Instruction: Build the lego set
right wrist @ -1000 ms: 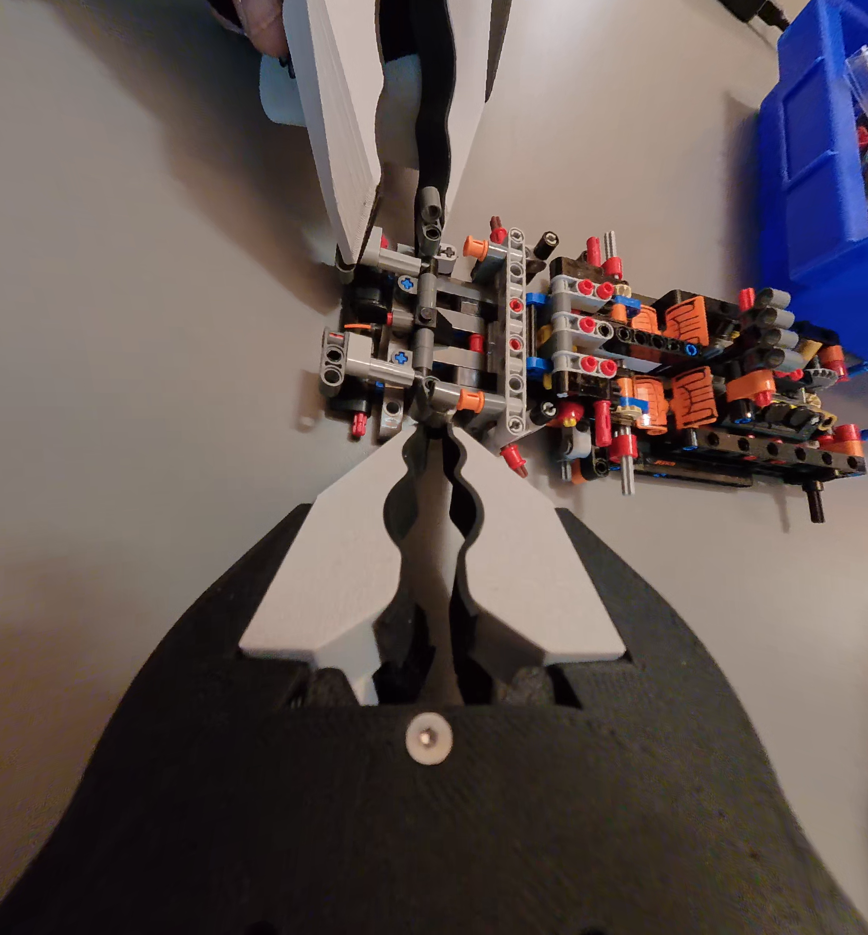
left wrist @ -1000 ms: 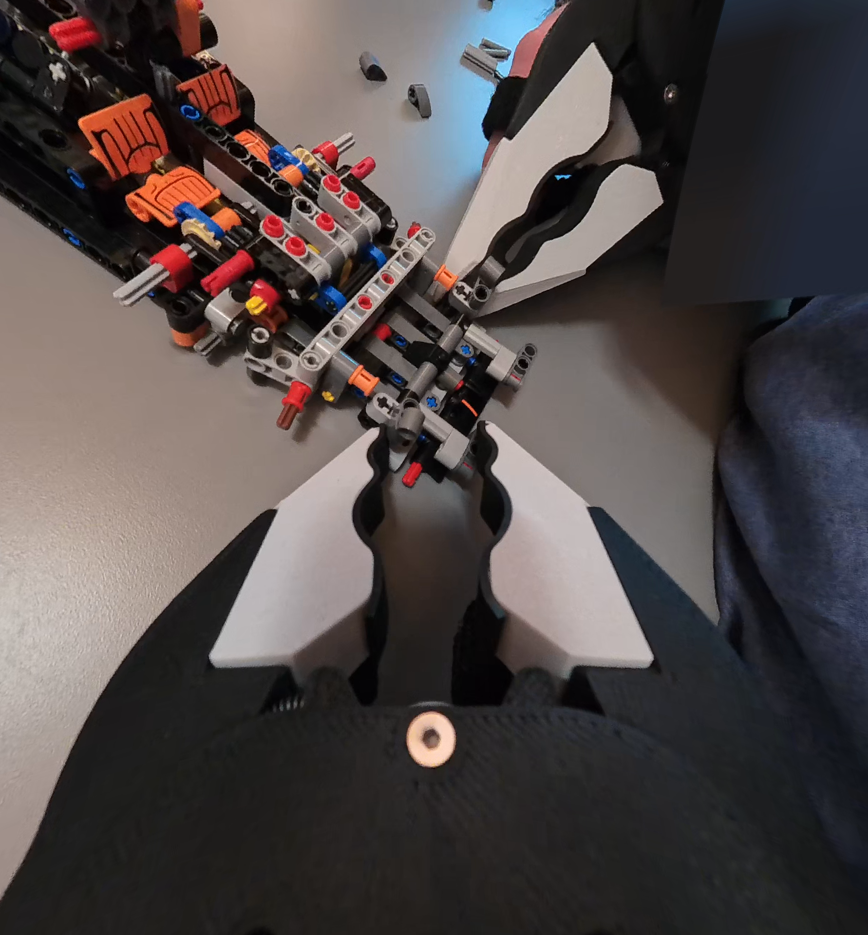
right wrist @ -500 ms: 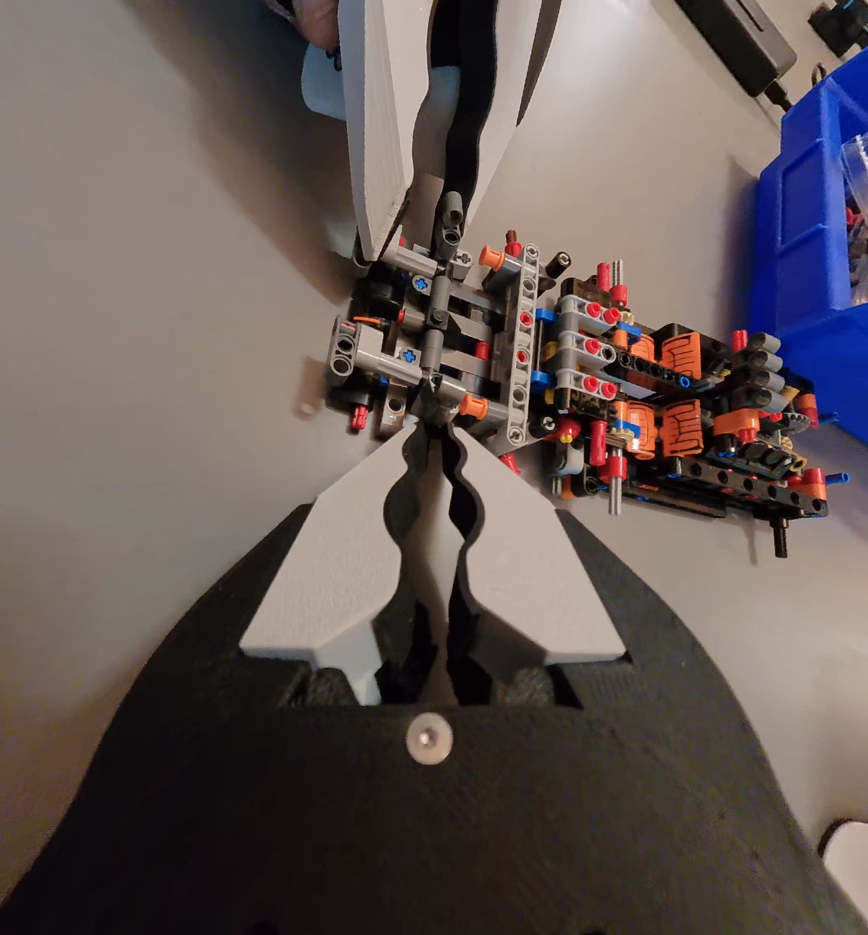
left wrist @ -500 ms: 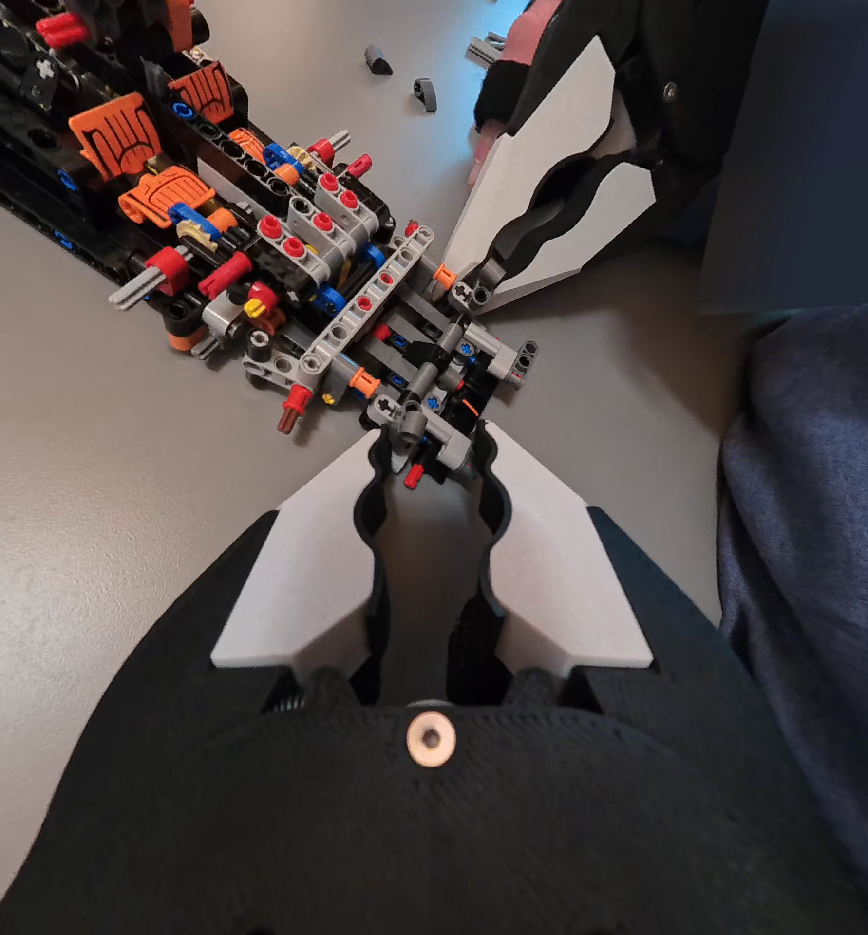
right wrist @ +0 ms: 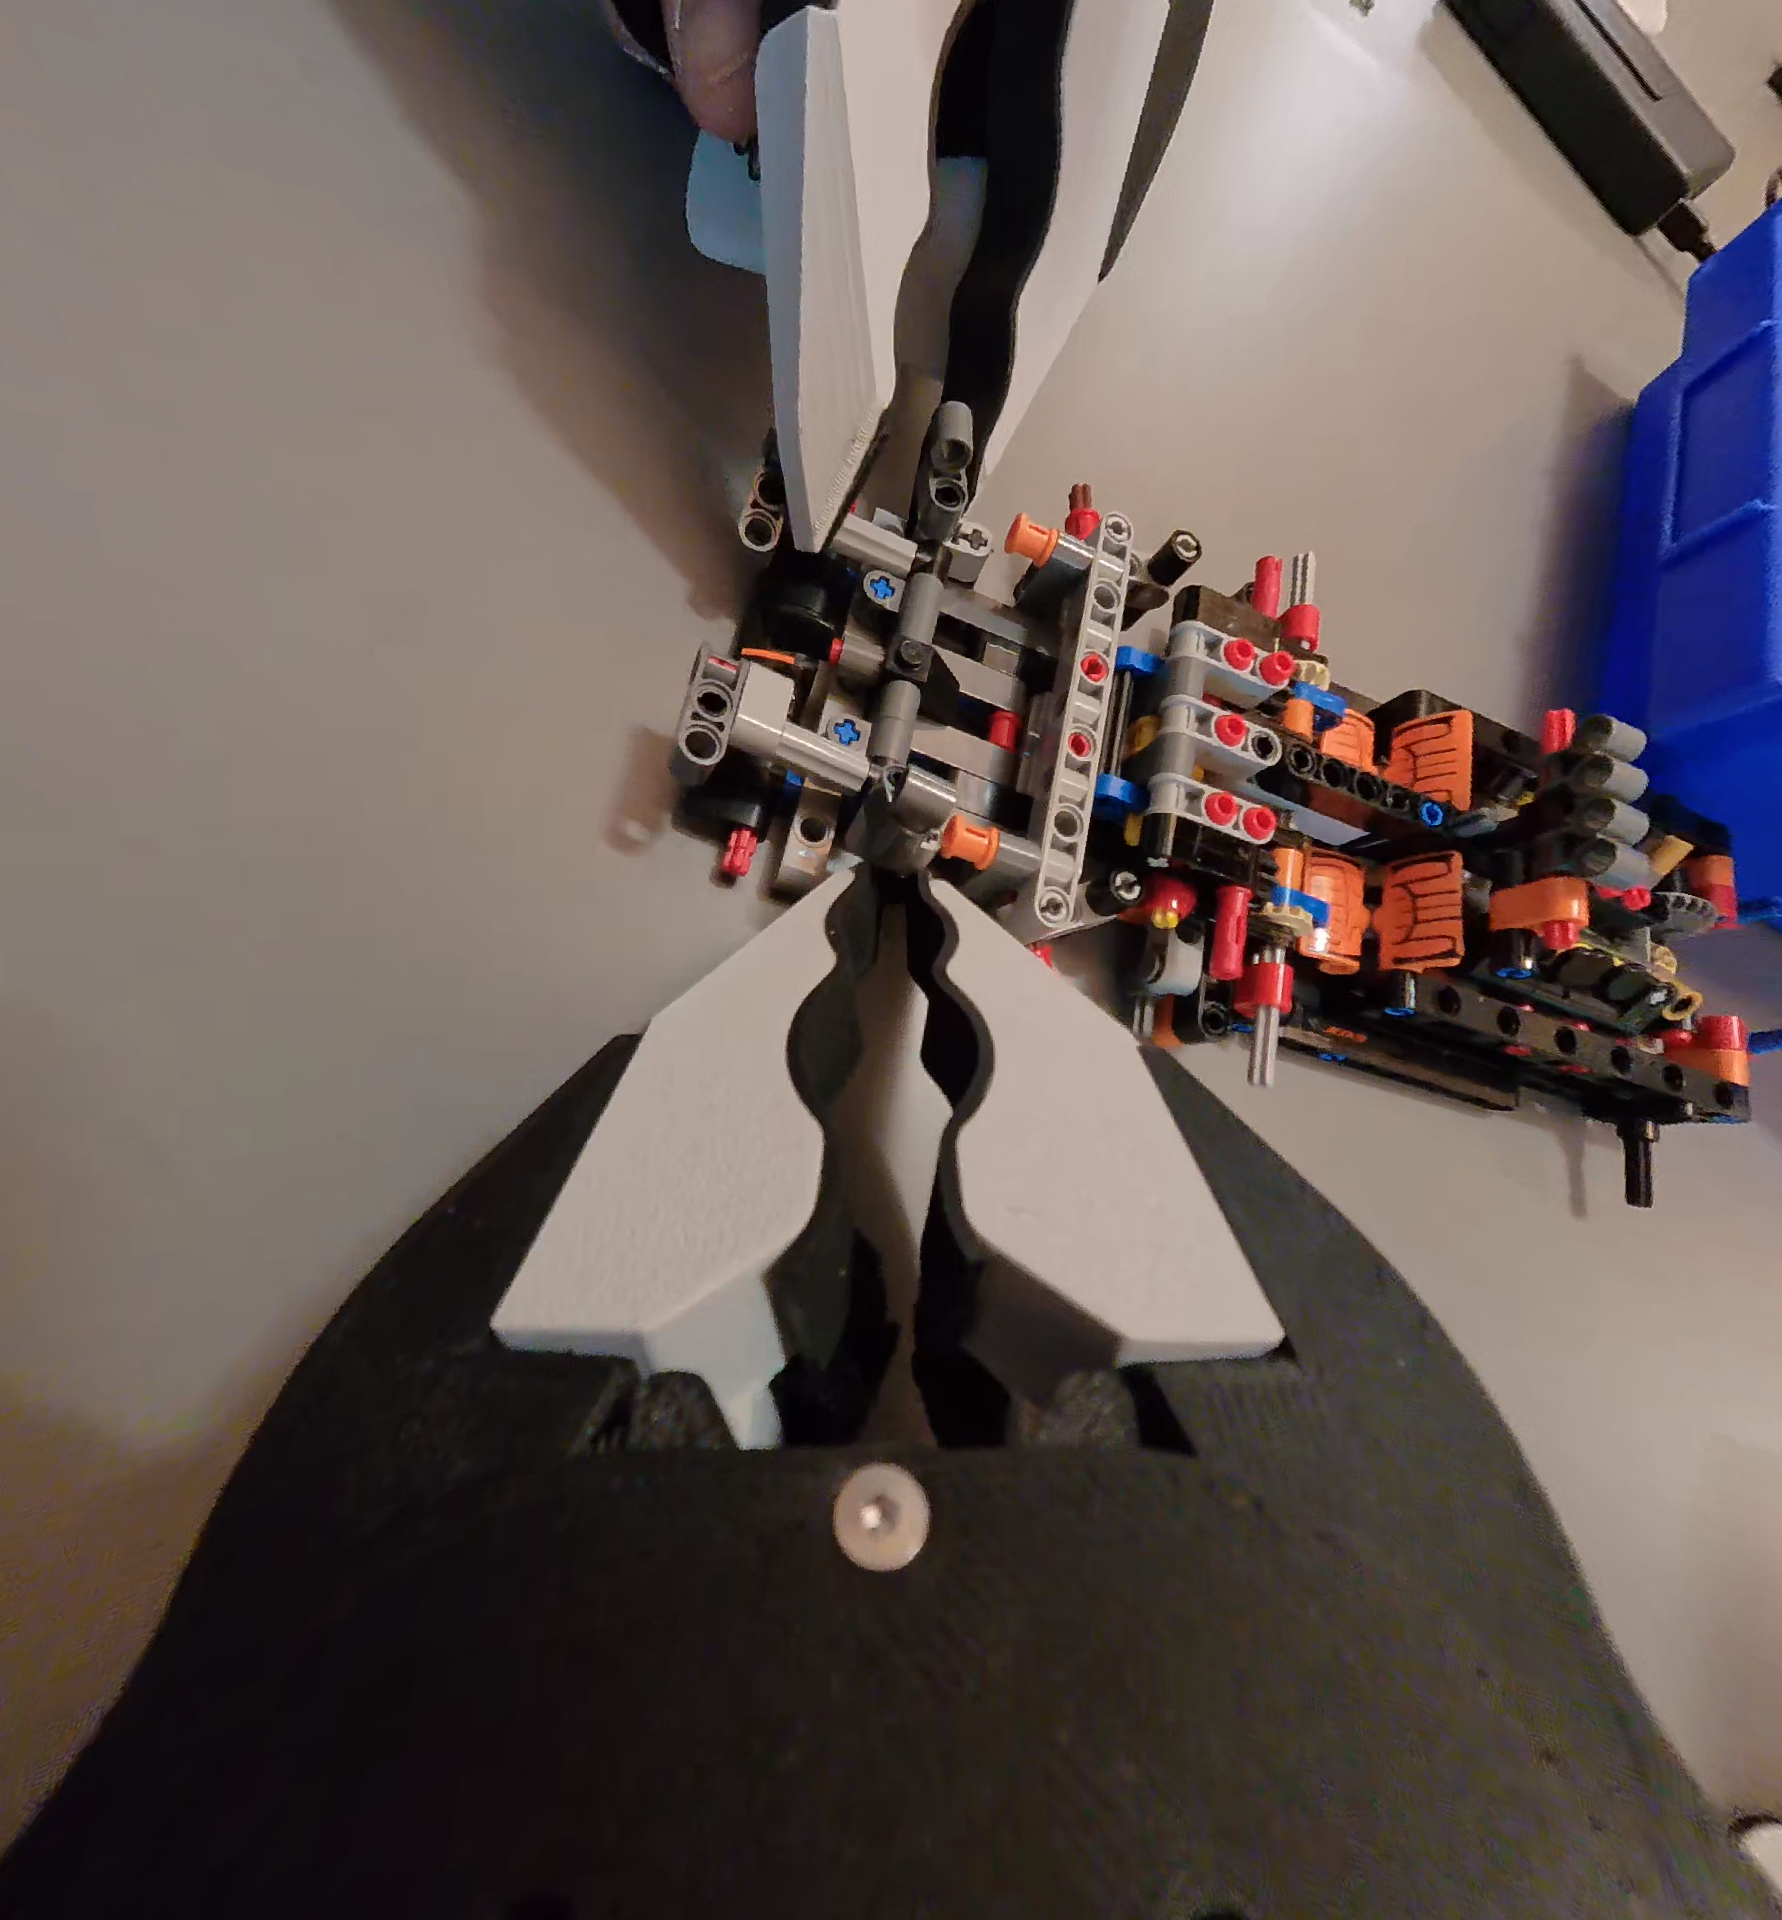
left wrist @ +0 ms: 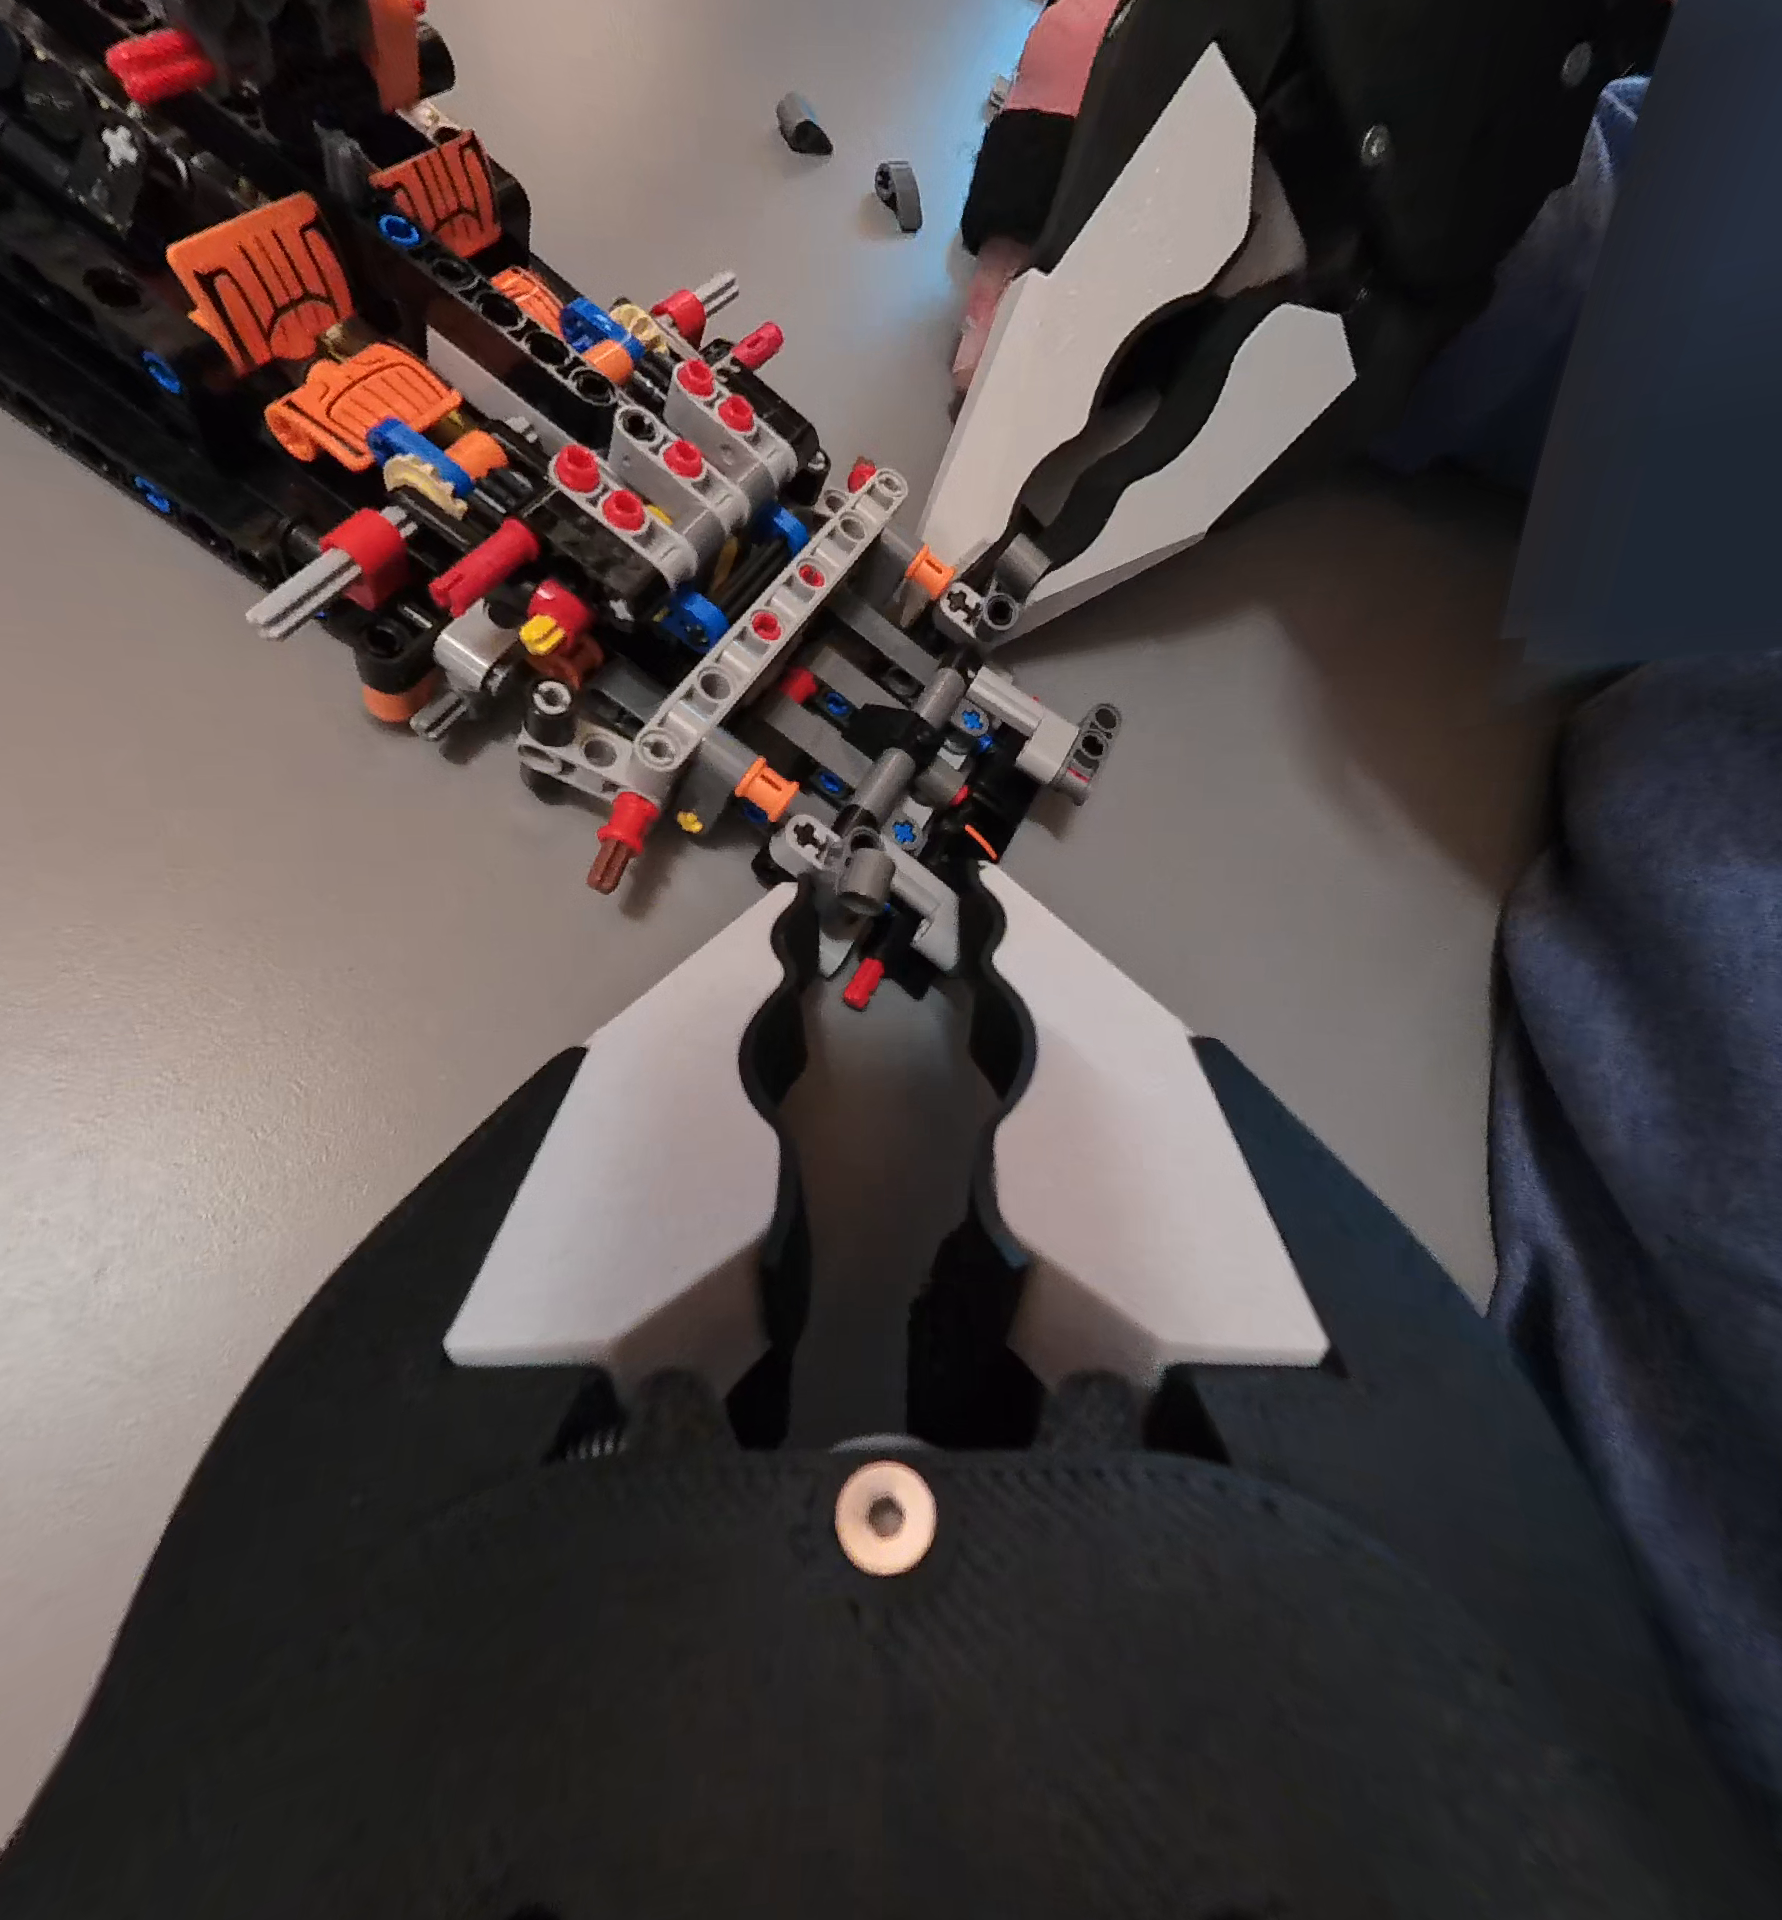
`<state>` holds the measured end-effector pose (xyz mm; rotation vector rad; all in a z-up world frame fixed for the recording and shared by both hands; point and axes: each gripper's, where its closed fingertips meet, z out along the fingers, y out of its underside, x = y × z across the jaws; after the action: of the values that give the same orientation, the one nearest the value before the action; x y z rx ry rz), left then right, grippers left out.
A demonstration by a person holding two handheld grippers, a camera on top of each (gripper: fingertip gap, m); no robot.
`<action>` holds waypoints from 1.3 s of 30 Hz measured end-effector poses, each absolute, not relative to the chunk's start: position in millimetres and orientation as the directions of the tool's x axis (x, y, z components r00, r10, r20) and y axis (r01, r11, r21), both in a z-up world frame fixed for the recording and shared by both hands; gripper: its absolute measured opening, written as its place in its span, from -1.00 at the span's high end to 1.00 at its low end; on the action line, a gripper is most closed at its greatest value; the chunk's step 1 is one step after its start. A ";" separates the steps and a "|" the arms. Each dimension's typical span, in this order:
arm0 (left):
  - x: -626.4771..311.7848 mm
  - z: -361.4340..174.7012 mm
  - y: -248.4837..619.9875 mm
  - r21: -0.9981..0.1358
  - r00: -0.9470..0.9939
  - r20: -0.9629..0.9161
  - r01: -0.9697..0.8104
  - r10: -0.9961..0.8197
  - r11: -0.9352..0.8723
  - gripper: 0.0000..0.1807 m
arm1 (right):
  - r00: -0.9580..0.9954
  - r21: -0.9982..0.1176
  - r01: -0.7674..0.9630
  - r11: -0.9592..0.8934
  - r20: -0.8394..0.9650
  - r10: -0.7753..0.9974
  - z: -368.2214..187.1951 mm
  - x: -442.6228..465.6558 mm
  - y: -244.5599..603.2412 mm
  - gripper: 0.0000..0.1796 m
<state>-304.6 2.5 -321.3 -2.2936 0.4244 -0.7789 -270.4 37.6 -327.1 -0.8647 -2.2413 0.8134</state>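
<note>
A long black, grey and orange lego model [left wrist: 762, 623] lies on the grey table [left wrist: 191, 987]; it also shows in the right wrist view [right wrist: 1084, 707]. My left gripper [left wrist: 887, 899] is closed on the model's near end, around a grey beam with a dark grey connector [left wrist: 866, 868] and a red pin [left wrist: 863, 982]. My right gripper [right wrist: 887, 888] is shut on a dark grey connector [right wrist: 902, 831] at the opposite side of the same end. Each gripper shows in the other's view, the right [left wrist: 1001, 587] and the left [right wrist: 908, 499].
Two small dark loose pieces [left wrist: 802, 123] lie on the table beyond the model. A blue parts bin [right wrist: 1760, 520] stands past the model's far end, with a black power adapter [right wrist: 1593, 104] behind it. A person's blue clothing [left wrist: 1676, 1143] is at the right. Tip to tip, the grippers are about 6 centimeters apart.
Both grippers keep their hold on the model's end. The right wrist view has swung a little, so the model appears tilted and lower in it.
</note>
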 end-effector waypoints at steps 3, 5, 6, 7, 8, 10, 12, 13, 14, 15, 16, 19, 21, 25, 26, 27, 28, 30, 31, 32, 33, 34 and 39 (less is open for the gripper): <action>-304.5 -320.9 2.1 -0.685 0.765 0.420 -0.085 -0.488 -0.723 0.73 | -0.611 -0.715 0.366 0.595 0.297 0.733 -326.6 -267.6 35.2 0.94; -304.4 -320.9 2.6 -0.691 0.768 0.409 -0.091 -0.493 -0.717 0.72 | -0.603 -0.724 0.378 0.577 0.280 0.747 -325.9 -267.3 37.0 0.94; -304.2 -320.9 3.0 -0.694 0.771 0.404 -0.092 -0.492 -0.714 0.71 | -0.597 -0.726 0.385 0.570 0.275 0.754 -325.6 -267.1 38.9 0.94; -304.0 -320.9 3.5 -0.696 0.773 0.402 -0.091 -0.491 -0.713 0.71 | -0.592 -0.726 0.385 0.570 0.280 0.756 -325.5 -266.2 40.4 0.94; -303.7 -320.9 3.9 -0.695 0.773 0.404 -0.087 -0.489 -0.713 0.71 | -0.589 -0.726 0.388 0.568 0.279 0.759 -325.4 -263.4 39.9 0.94; -303.5 -320.6 4.5 -0.693 0.770 0.415 -0.078 -0.485 -0.717 0.71 | -0.589 -0.727 0.391 0.564 0.273 0.760 -325.1 -258.2 37.7 0.94; -303.1 -320.7 4.7 -0.690 0.768 0.419 -0.077 -0.484 -0.719 0.71 | -0.589 -0.730 0.397 0.556 0.262 0.765 -324.3 -255.3 35.7 0.93; -303.0 -320.7 4.7 -0.690 0.768 0.419 -0.077 -0.484 -0.720 0.70 | -0.586 -0.727 0.405 0.554 0.258 0.768 -325.0 -254.1 36.1 0.92; -302.9 -320.7 4.7 -0.690 0.768 0.419 -0.076 -0.484 -0.720 0.71 | -0.581 -0.724 0.408 0.555 0.263 0.770 -324.6 -253.1 37.9 0.91; -302.8 -320.7 4.9 -0.690 0.769 0.419 -0.076 -0.483 -0.720 0.71 | -0.583 -0.723 0.408 0.558 0.264 0.769 -324.8 -251.6 36.8 0.89; -302.8 -320.7 4.9 -0.690 0.769 0.420 -0.076 -0.483 -0.720 0.71 | -0.582 -0.723 0.408 0.558 0.264 0.769 -324.9 -250.2 36.5 0.89; -302.6 -320.6 5.2 -0.689 0.769 0.421 -0.073 -0.480 -0.721 0.71 | -0.574 -0.711 0.414 0.569 0.281 0.769 -323.6 -248.0 37.3 0.89; -302.4 -320.5 5.2 -0.689 0.769 0.422 -0.072 -0.480 -0.721 0.70 | -0.570 -0.707 0.415 0.573 0.289 0.770 -323.9 -246.6 38.1 0.88; -302.2 -320.4 5.5 -0.687 0.766 0.428 -0.069 -0.479 -0.724 0.70 | -0.567 -0.695 0.413 0.589 0.310 0.763 -324.5 -246.1 36.4 0.91; -302.2 -320.2 5.5 -0.687 0.766 0.428 -0.069 -0.479 -0.724 0.70 | -0.558 -0.690 0.423 0.588 0.312 0.769 -324.7 -245.9 37.7 0.91; -302.1 -320.2 5.5 -0.687 0.766 0.428 -0.069 -0.479 -0.724 0.70 | -0.545 -0.684 0.435 0.585 0.317 0.776 -324.7 -245.8 39.5 0.91; -302.0 -320.2 5.6 -0.686 0.766 0.429 -0.068 -0.479 -0.724 0.70 | -0.533 -0.680 0.443 0.584 0.324 0.782 -324.7 -245.7 40.6 0.91; -301.9 -320.0 5.8 -0.686 0.766 0.431 -0.067 -0.478 -0.725 0.70 | -0.516 -0.676 0.455 0.579 0.330 0.790 -324.9 -245.6 40.2 0.92; -302.0 -320.0 5.8 -0.685 0.765 0.431 -0.066 -0.478 -0.725 0.70 | -0.510 -0.680 0.461 0.571 0.323 0.797 -325.0 -245.6 39.7 0.93; -302.3 -319.6 6.0 -0.686 0.766 0.431 -0.063 -0.476 -0.725 0.71 | -0.508 -0.683 0.461 0.567 0.320 0.799 -325.0 -245.4 39.8 0.93; -303.2 -319.2 6.4 -0.689 0.772 0.427 -0.059 -0.471 -0.722 0.70 | -0.506 -0.688 0.467 0.556 0.308 0.806 -325.0 -245.0 40.2 0.93; -304.1 -318.7 6.5 -0.694 0.778 0.421 -0.054 -0.466 -0.718 0.70 | -0.504 -0.695 0.469 0.545 0.296 0.811 -324.9 -244.7 40.3 0.94; -319.0 -301.6 0.4 -0.739 0.834 0.390 0.030 -0.390 -0.673 0.54 | -0.522 -0.730 0.468 0.497 0.225 0.823 -324.6 -237.2 35.1 0.94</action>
<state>-319.0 0.4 -301.6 -2.2211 0.2617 -0.6831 -237.2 35.1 -324.6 -1.0564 -2.1803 0.8233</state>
